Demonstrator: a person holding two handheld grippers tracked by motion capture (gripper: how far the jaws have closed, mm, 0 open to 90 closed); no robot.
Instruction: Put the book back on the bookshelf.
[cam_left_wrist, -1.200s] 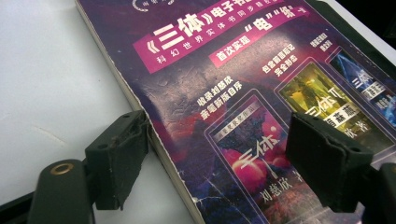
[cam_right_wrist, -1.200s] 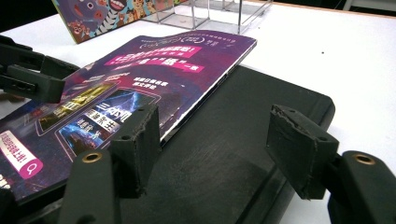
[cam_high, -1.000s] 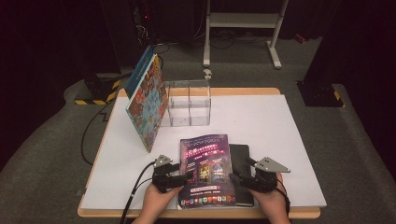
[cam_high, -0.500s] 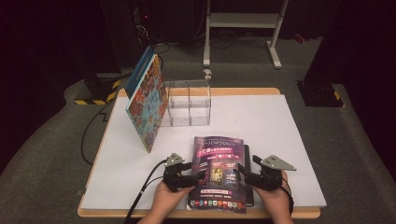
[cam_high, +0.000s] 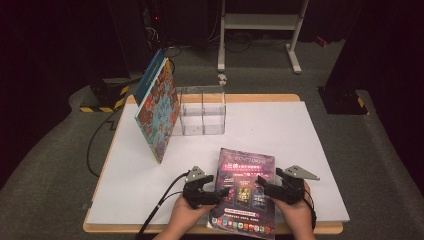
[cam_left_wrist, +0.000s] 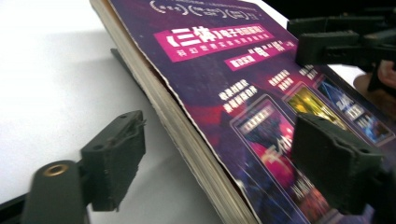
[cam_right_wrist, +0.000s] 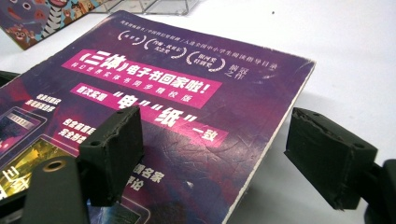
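A purple paperback book (cam_high: 245, 185) lies at the table's front, its near end past the front edge. My left gripper (cam_high: 220, 192) straddles its left edge: in the left gripper view (cam_left_wrist: 224, 158) one jaw sits below the page block, the other above the cover (cam_left_wrist: 243, 93), with gaps showing. My right gripper (cam_high: 262, 186) straddles the right edge; in the right gripper view (cam_right_wrist: 219, 149) one jaw hovers over the cover (cam_right_wrist: 177, 107) and the other stands off the book's side. Both sets of jaws have just been opening, with the book between them.
A colourful picture book (cam_high: 157, 112) leans against a clear acrylic box (cam_high: 202, 111) at the back left. The white table top (cam_high: 300, 130) stretches to the right and behind. The wooden front edge (cam_high: 125, 229) runs just below the hands.
The purple book has shifted right and toward the front edge and now covers the black object seen beside it. My left gripper followed it rightward. Both grippers' jaws stand wider.
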